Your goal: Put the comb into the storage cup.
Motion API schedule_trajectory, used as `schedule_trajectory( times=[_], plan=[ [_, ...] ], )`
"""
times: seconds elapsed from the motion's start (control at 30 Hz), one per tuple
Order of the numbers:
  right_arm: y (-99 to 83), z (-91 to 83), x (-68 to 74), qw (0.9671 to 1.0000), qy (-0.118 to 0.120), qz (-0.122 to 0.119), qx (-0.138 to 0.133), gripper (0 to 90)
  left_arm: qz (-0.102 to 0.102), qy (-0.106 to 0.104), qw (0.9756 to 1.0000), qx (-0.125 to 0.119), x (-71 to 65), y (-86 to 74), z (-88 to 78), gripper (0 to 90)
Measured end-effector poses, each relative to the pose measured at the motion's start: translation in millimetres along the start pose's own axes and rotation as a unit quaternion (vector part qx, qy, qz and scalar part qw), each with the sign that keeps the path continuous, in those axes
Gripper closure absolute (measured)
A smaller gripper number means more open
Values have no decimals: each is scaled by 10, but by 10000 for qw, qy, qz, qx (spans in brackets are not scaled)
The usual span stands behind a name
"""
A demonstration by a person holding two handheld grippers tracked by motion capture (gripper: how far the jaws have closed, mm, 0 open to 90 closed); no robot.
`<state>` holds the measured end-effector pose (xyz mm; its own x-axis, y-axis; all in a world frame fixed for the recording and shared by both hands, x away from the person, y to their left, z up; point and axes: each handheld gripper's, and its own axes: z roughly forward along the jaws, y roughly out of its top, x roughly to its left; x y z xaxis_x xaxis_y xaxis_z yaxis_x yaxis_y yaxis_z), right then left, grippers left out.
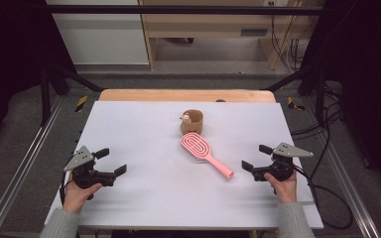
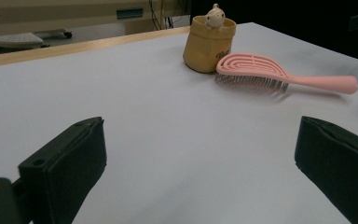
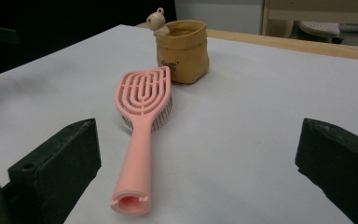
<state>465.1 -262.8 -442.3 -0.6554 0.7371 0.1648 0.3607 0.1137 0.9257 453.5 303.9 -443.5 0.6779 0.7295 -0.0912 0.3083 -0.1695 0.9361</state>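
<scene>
Both claws, left claw [image 1: 110, 161] and right claw [image 1: 256, 157], stand wide open and empty. Approach step: advance your right claw to the pink brush [image 1: 206, 152] handle at frame centre.

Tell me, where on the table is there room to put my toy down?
Lots of bare white table lies between the left gripper and the pink hairbrush, and along the near edge. It is crowded only mid-table, where the brush head lies close beside the brown pouch.

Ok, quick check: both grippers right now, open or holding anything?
Left gripper: open, holding nothing, above the table.
Right gripper: open, holding nothing, near the pink hairbrush handle.
</scene>
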Motion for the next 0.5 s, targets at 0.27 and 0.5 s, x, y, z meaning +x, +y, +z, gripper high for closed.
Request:
schedule_trajectory(
  times=[0.27, 0.5],
  plan=[
    [2, 3, 0, 10000, -25, -2, 21, 5, -4, -3, 10000, 32, 3, -10, 0, 20],
    [21, 13, 19, 10000, -10, -44, 65, 5, -3, 0, 10000, 54, 4, -11, 4, 20]
  ],
)
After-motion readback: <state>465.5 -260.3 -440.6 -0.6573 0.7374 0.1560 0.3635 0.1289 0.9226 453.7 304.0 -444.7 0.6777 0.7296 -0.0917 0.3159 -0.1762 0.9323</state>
